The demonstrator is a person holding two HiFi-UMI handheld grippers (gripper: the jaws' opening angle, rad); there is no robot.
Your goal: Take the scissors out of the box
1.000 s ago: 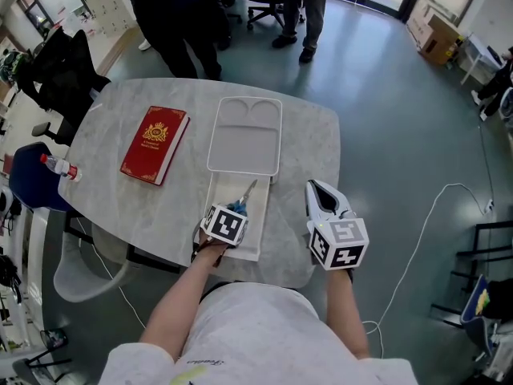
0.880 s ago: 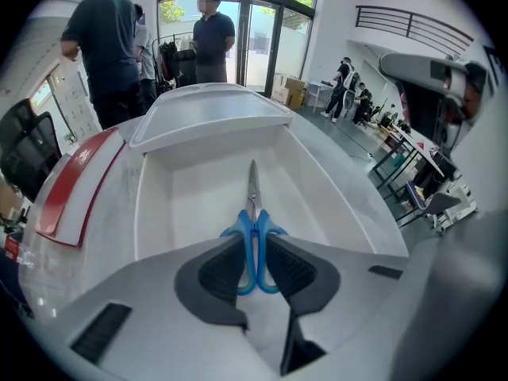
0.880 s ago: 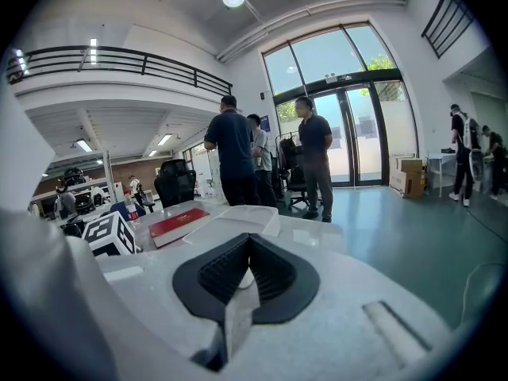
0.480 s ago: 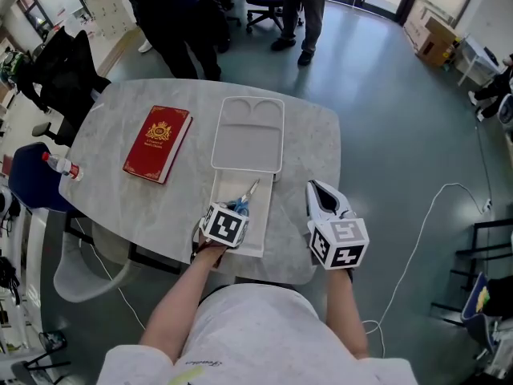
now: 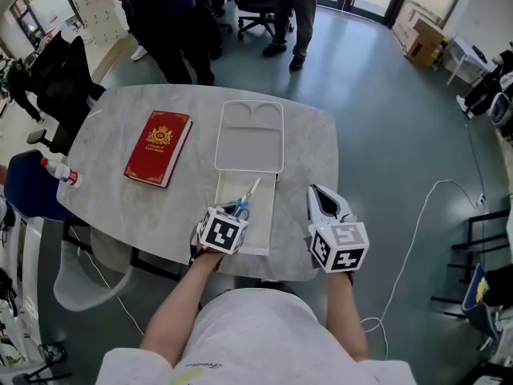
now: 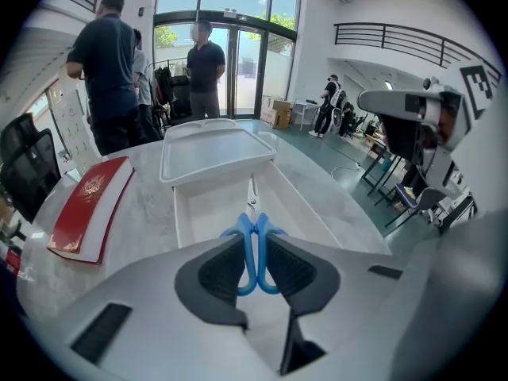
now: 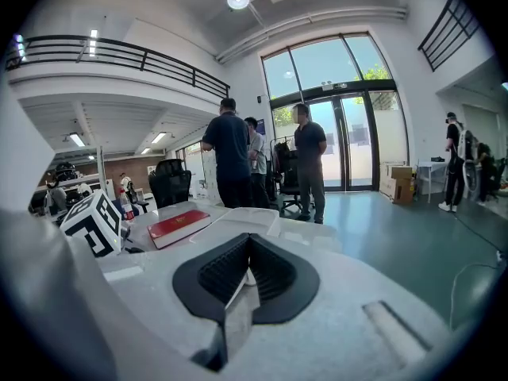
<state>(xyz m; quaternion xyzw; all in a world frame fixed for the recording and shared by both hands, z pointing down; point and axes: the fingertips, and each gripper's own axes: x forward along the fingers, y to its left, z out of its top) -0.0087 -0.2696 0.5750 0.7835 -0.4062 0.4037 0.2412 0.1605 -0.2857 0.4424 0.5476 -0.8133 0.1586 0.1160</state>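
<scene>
The left gripper [image 6: 253,246] is clamping both pads on the blue handle loops of the scissors [image 6: 251,211], which are lying inside the open box [image 5: 261,224], blades pointing toward its lid [image 5: 250,139]. The right gripper [image 7: 248,244] is hanging closed and empty just right of the box, not bracing it. I'm thinking the smooth loops may swivel in that pinch, or the blade tip may snag the far wall and drag the light box along. Compared with a second ago, hardly anything is changing: the scissors are sitting where they were, unlifted.
</scene>
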